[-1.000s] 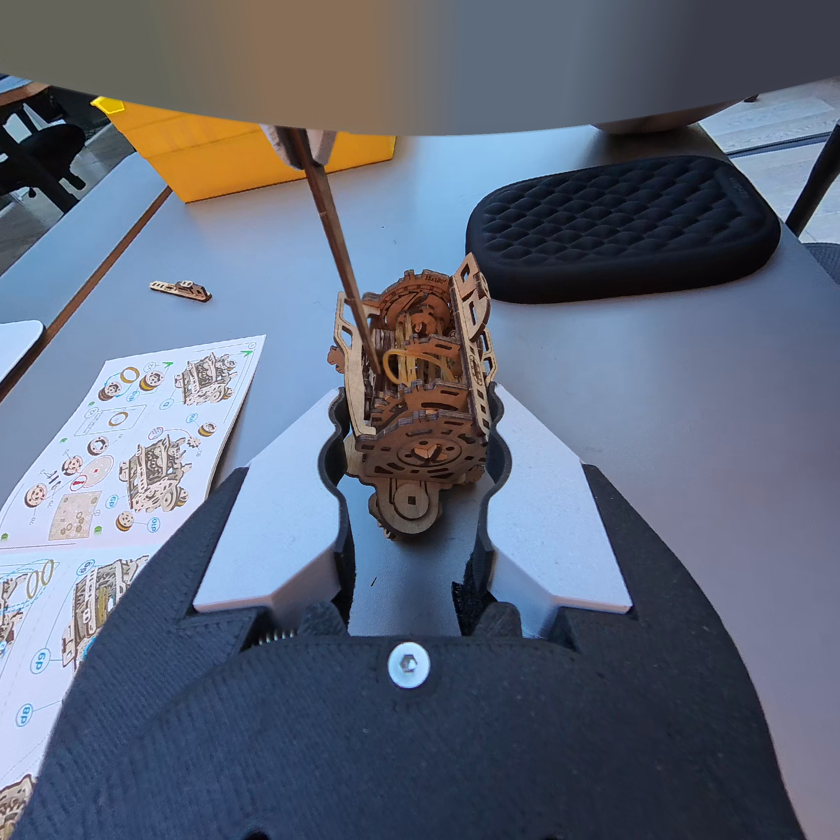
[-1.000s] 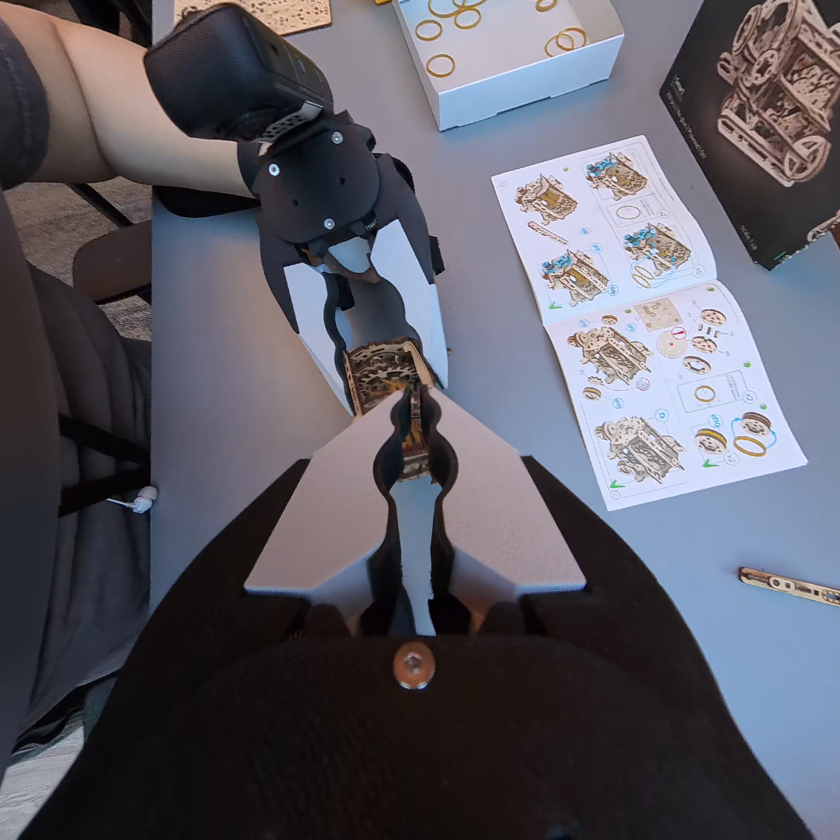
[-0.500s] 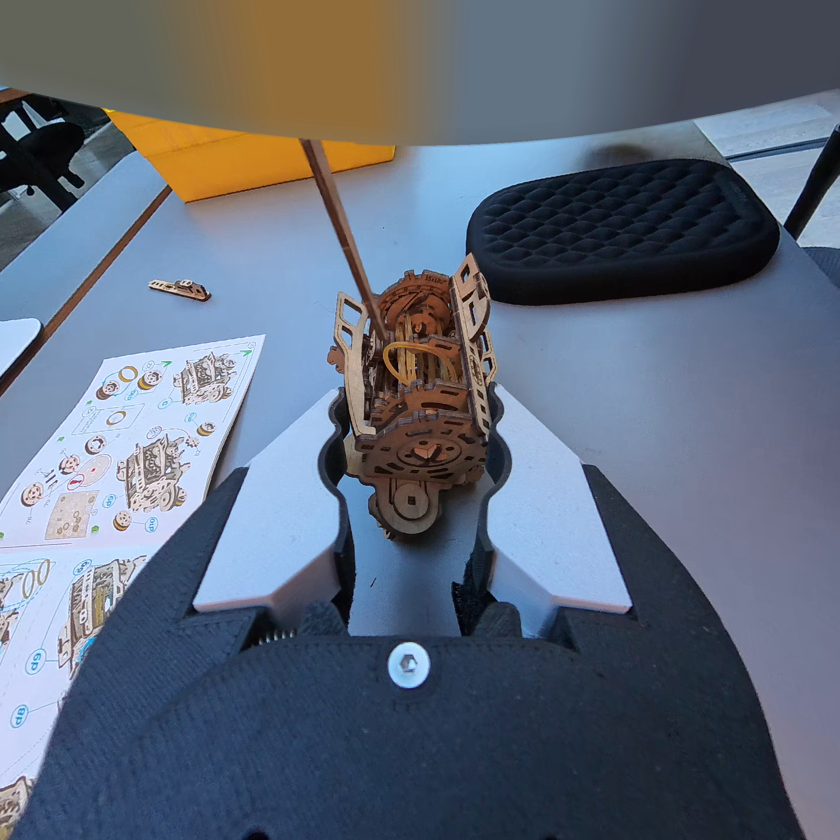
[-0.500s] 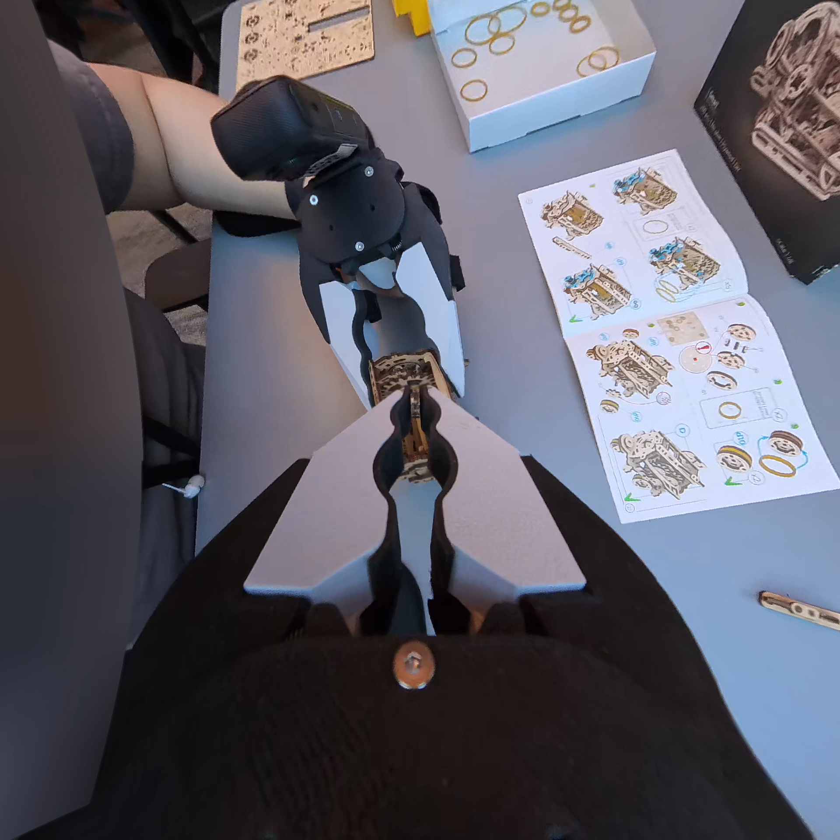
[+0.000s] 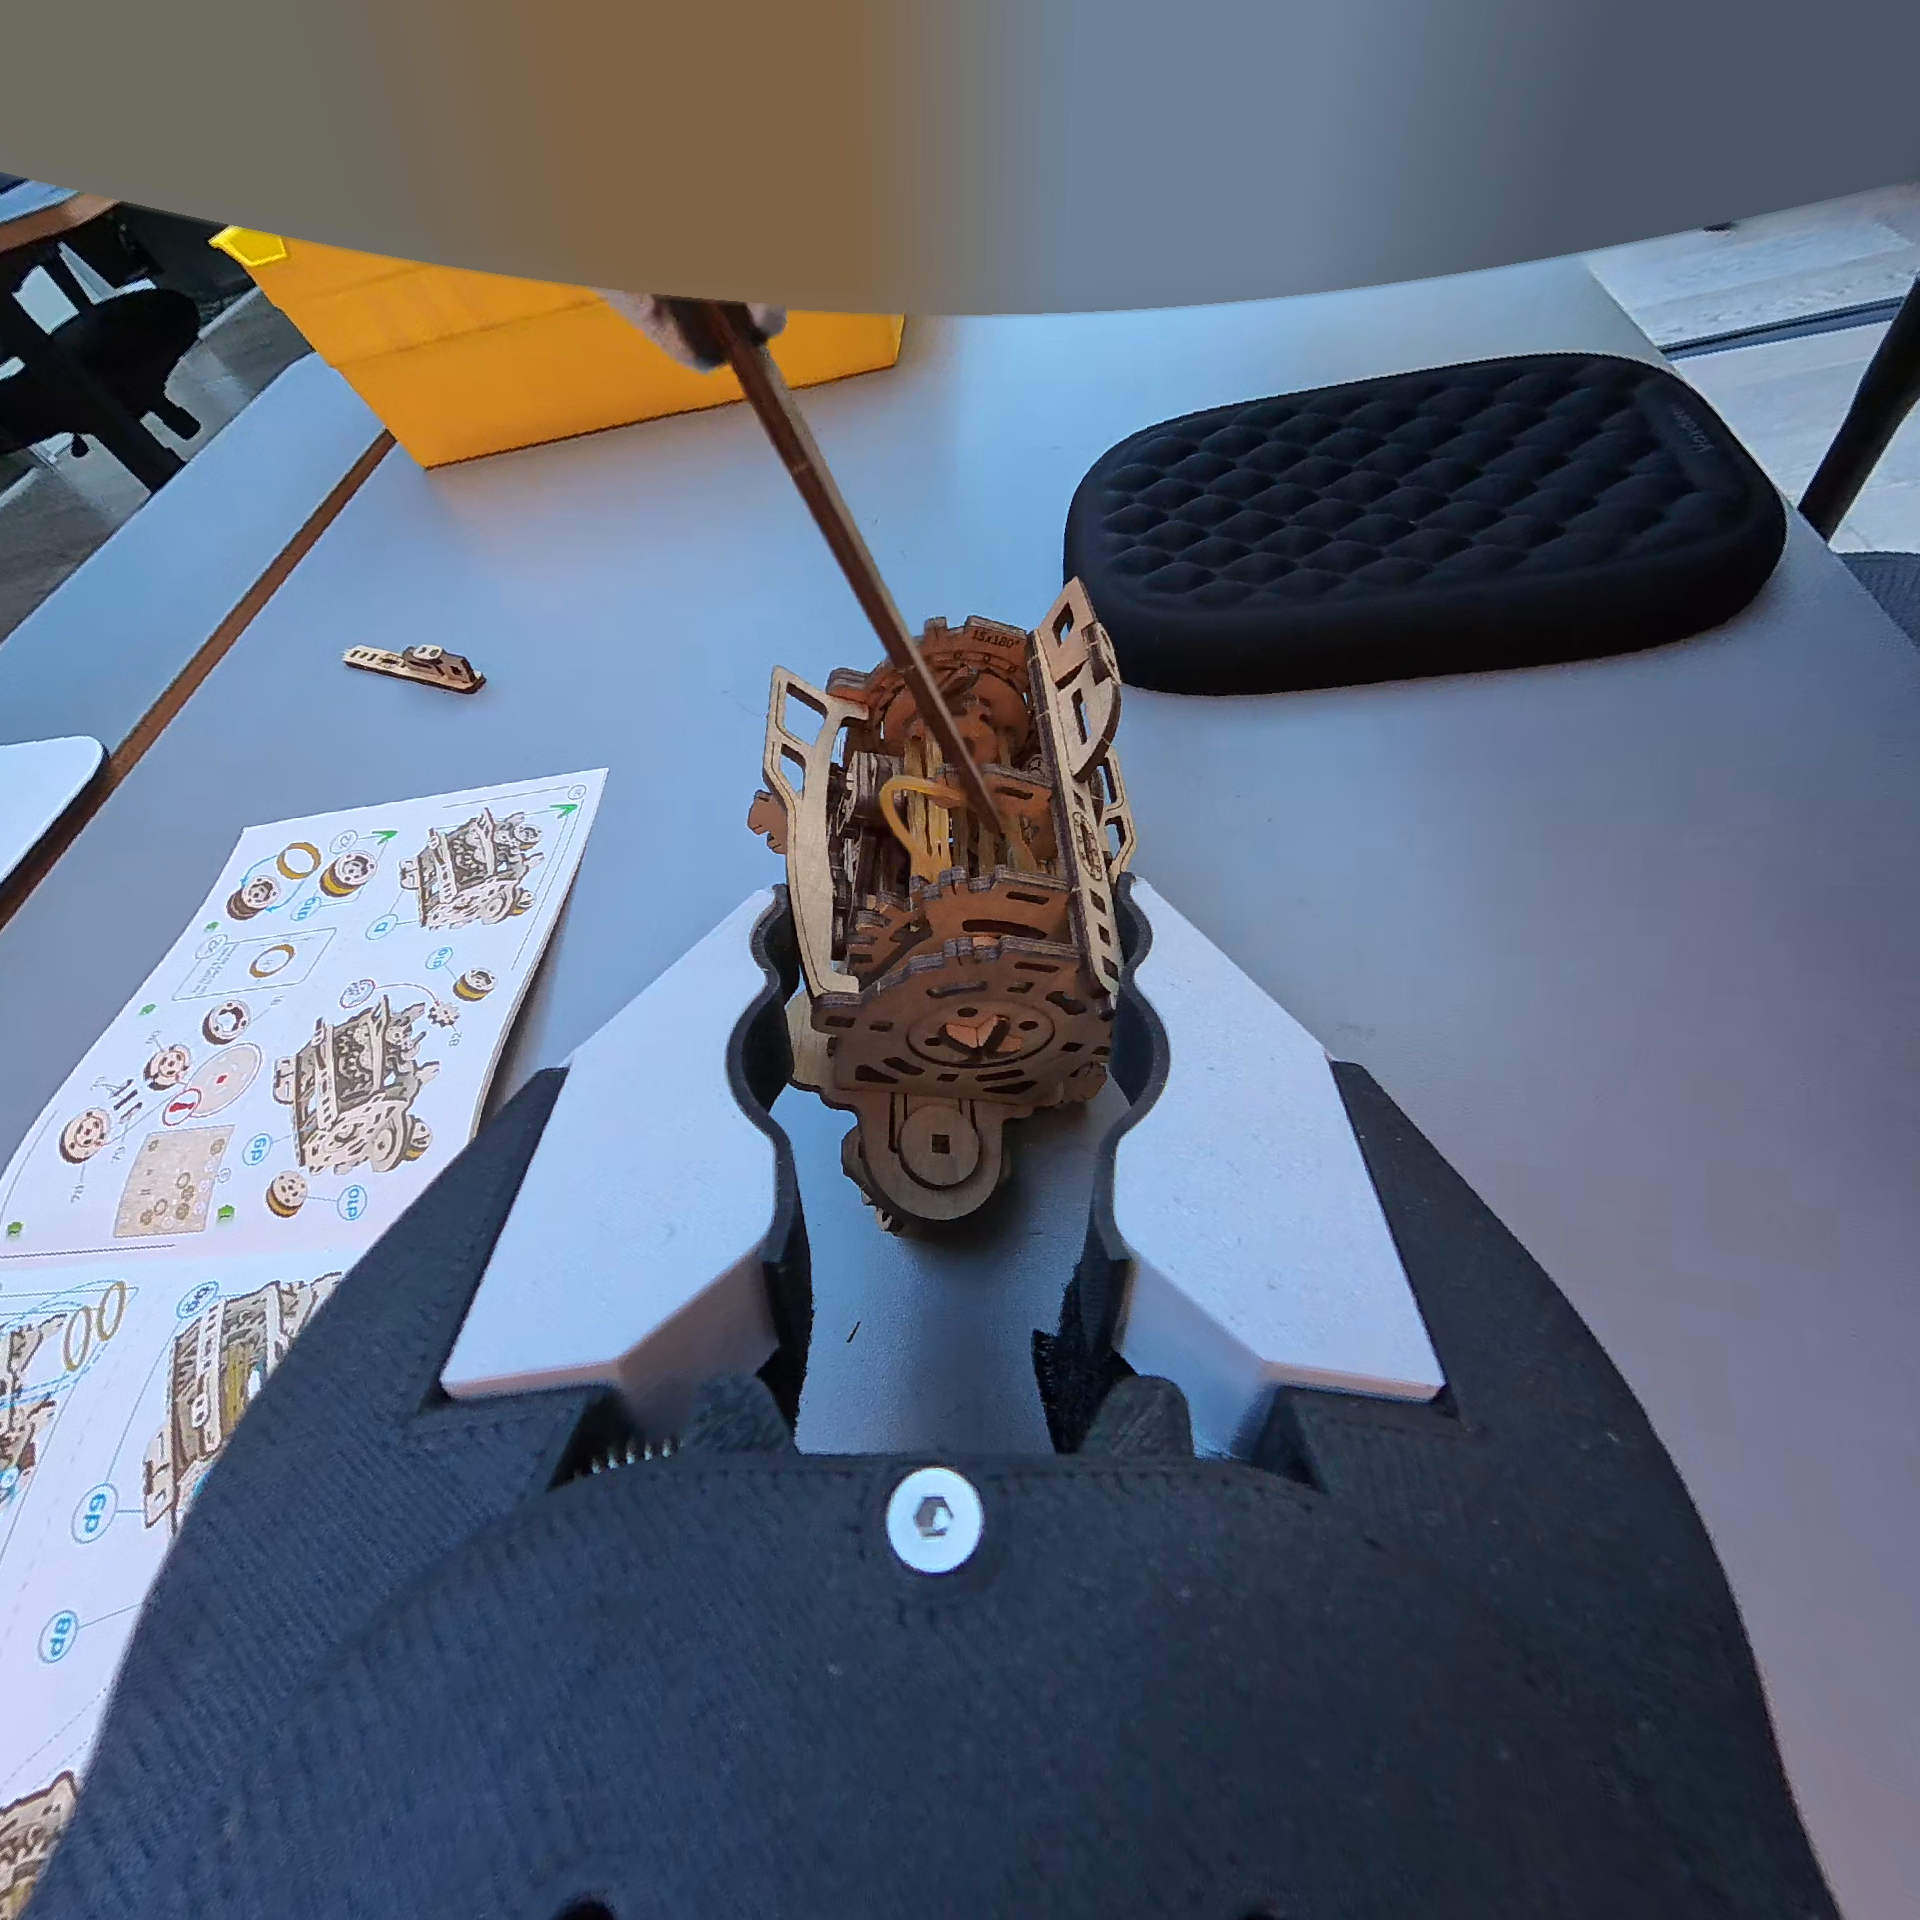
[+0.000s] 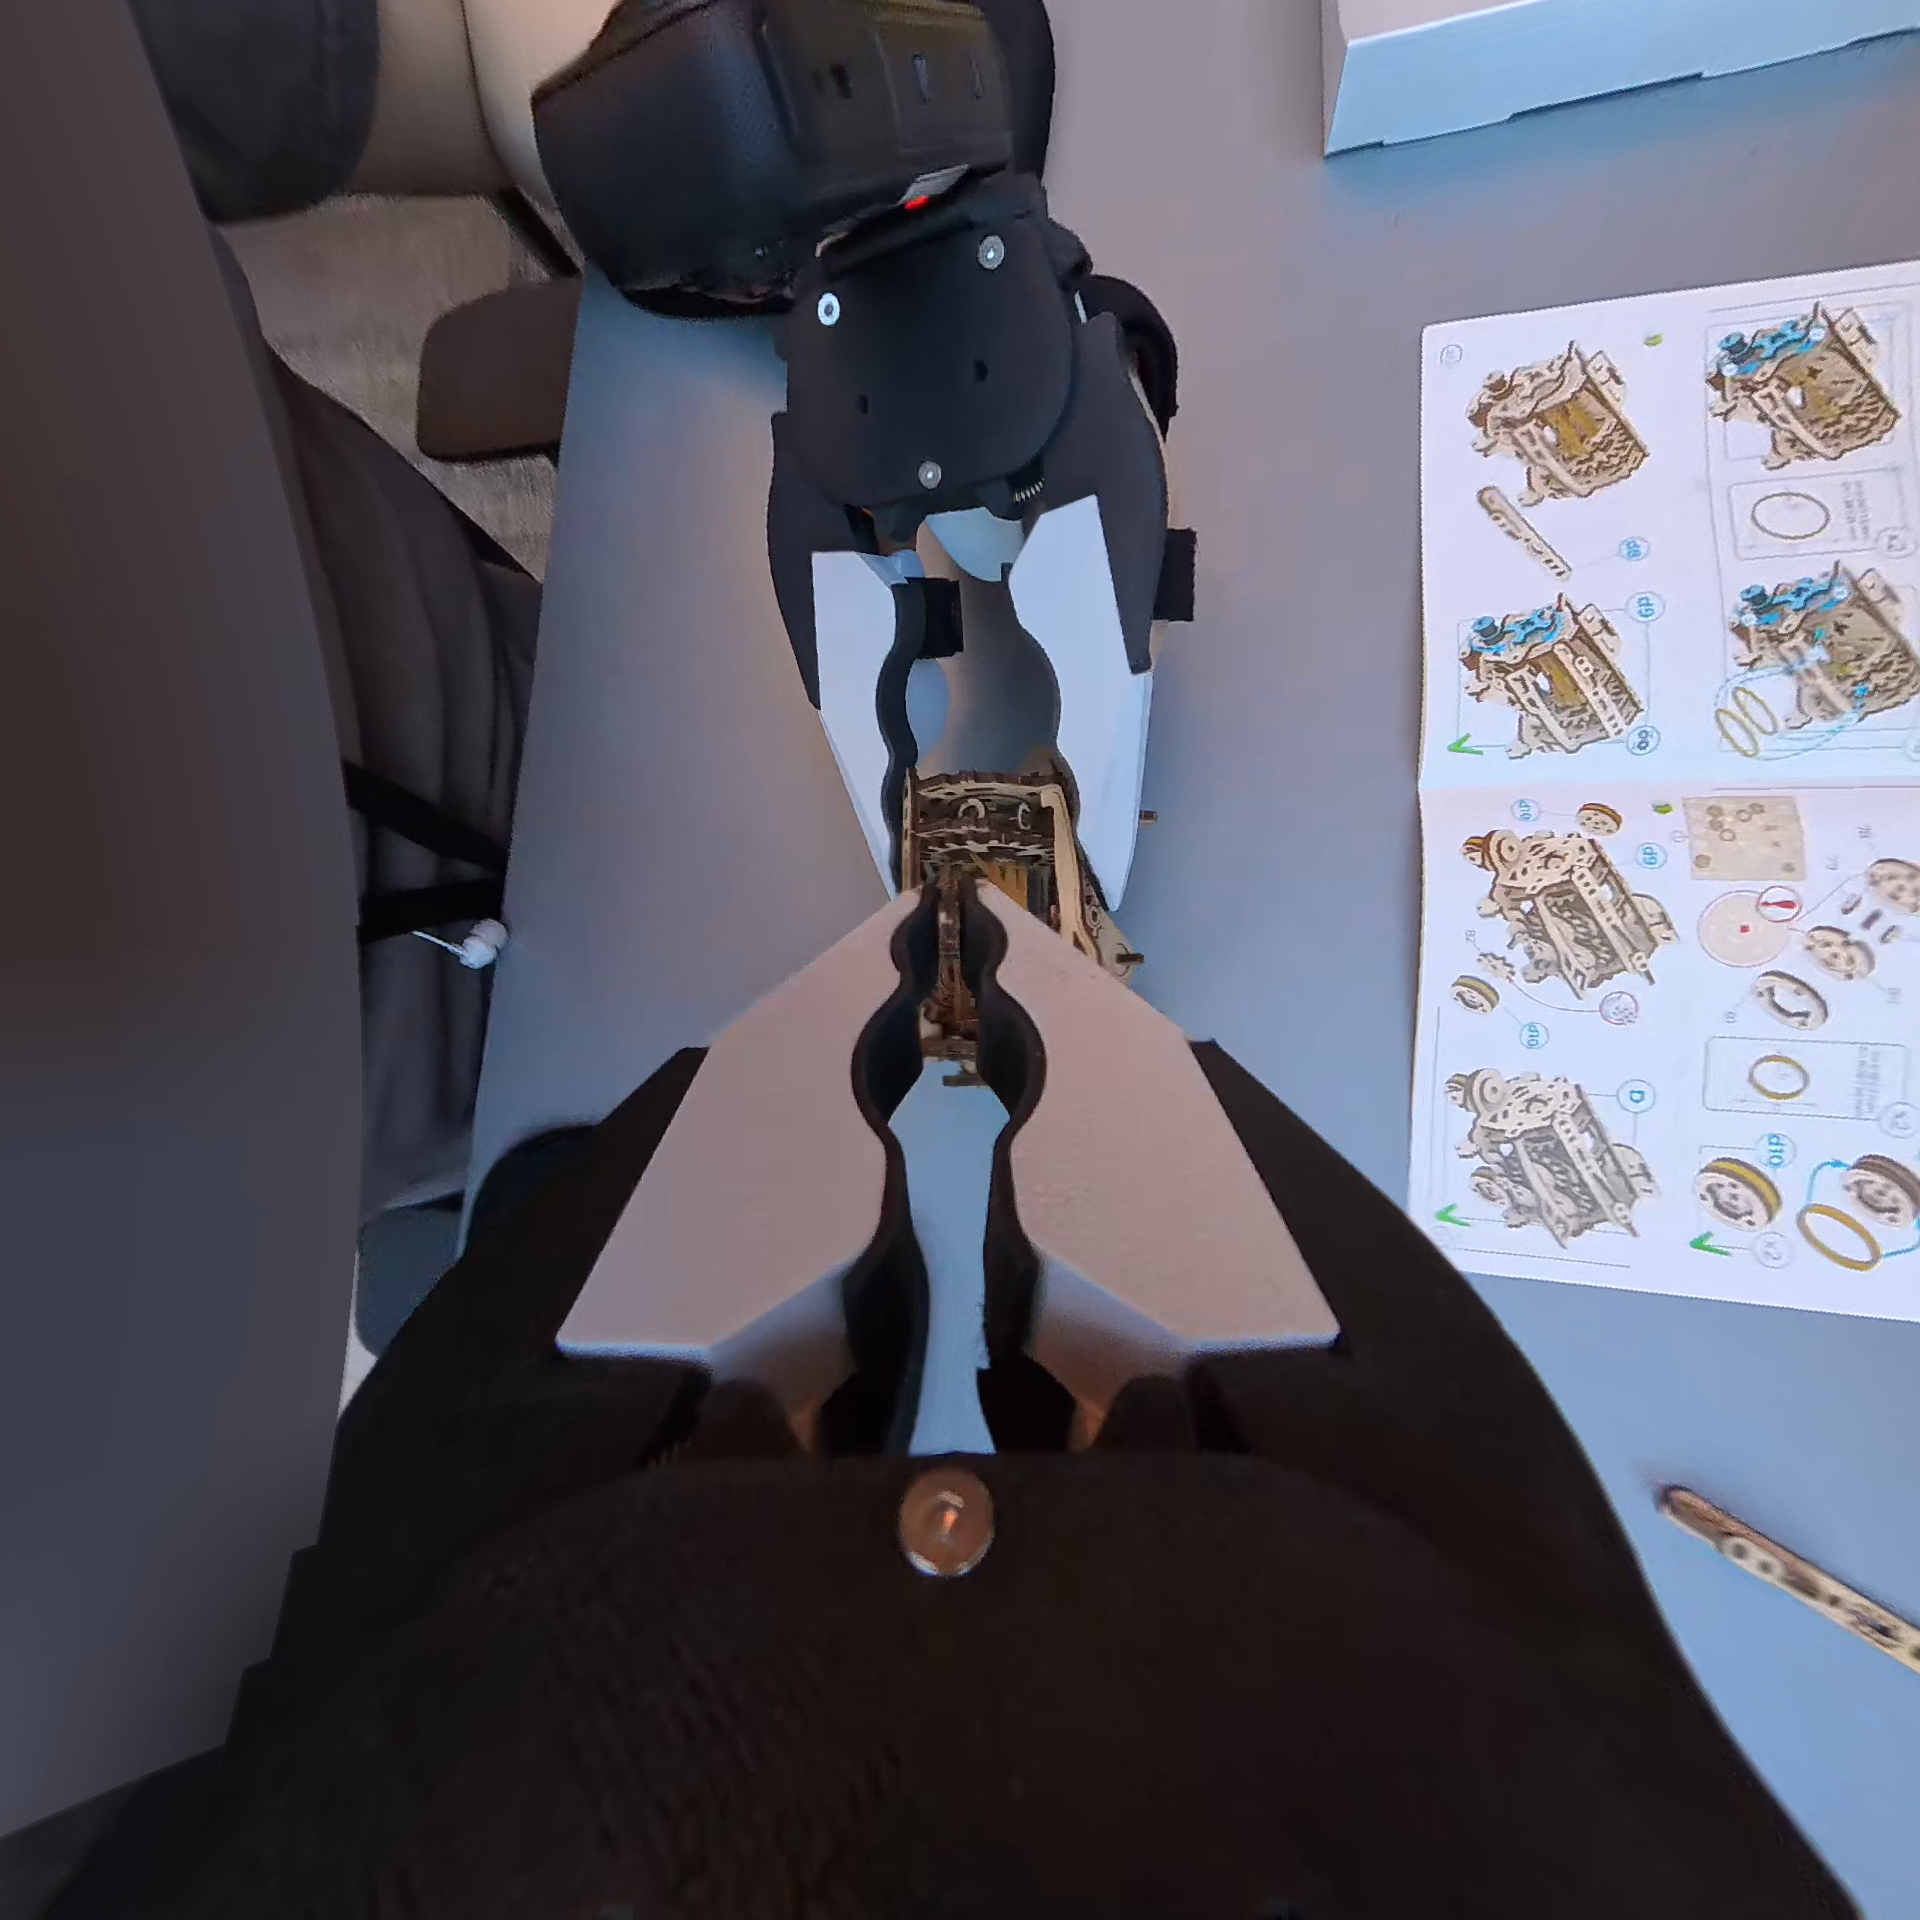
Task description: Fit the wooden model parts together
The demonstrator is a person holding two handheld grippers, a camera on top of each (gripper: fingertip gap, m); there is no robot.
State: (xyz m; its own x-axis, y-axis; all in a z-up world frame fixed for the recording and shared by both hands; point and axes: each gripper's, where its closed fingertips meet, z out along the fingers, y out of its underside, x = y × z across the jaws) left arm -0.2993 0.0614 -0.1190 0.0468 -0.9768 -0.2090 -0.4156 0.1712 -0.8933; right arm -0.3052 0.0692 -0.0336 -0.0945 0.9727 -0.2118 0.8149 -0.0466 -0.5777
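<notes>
Stick tip has shifted since a second ago: it was down at the left side of the model's open top, now it's poking in toward the right, next to the yellow rubber band (image 5: 920, 821). Right wrist view has also closed in; the left gripper fills more of it and the white box (image 6: 1600, 83) is mostly cut off at the top edge.

Left gripper (image 5: 951, 940): jaws clamped on both side walls of the wooden model (image 5: 951, 935), which sits on the grey table (image 5: 1455, 987) with its round-patterned end face toward the camera.

Right gripper (image 6: 948, 914): jaws nearly together, pinching the thin wooden stick (image 5: 831, 520). In the left wrist view the stick slants down from upper left into the model's open top; its upper end is hidden by a blur patch. In the right wrist view the stick is edge-on between the jaws and hard to make out.

Left gripper (image 6: 997, 831) faces the right one head-on, model (image 6: 987, 842) between them.

Around them:
- instruction sheet (image 5: 312, 997) lies open, beside the model on its left in the left wrist view
- small loose wooden part (image 5: 416, 665) beyond the sheet
- flat wooden strip (image 6: 1797, 1569), well apart from the model
- black quilted pad (image 5: 1423, 509) past the model on the right
- yellow box (image 5: 582, 353) at the far table edge
</notes>
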